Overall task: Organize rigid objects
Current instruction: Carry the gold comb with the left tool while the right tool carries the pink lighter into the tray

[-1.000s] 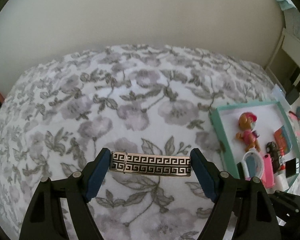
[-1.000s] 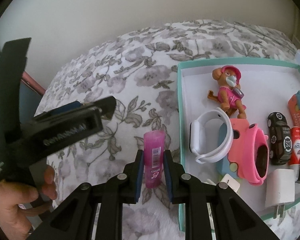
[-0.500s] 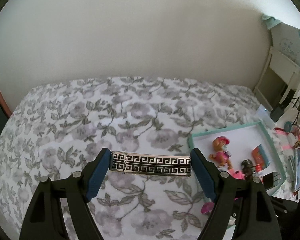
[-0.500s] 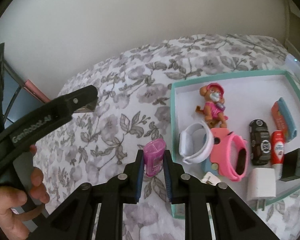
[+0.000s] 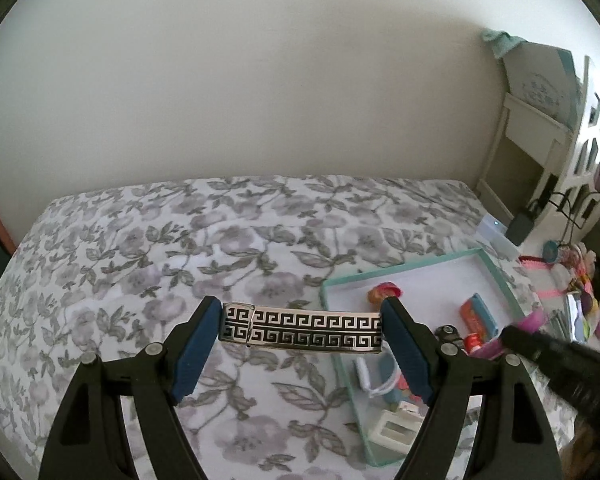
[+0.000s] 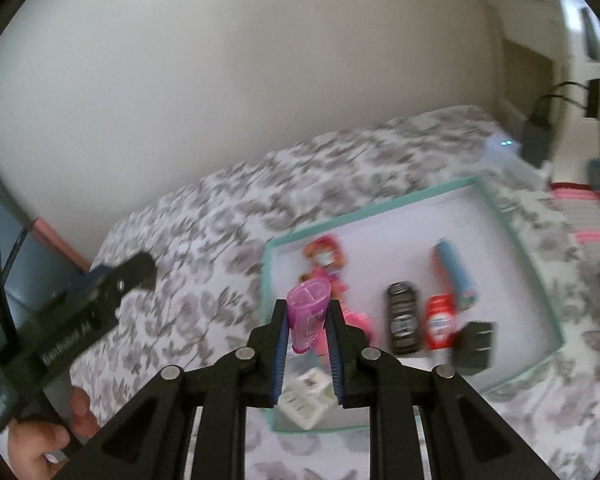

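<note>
Two grips: bracelet spanning left fingers; pink tube between right fingers.

1 tray, 1 bracelet, 1 toy car, 2 chargers.

The toy figure is largely hidden behind the left gripper; tray contents are smeared by blur; the charger is partly covered.
</note>
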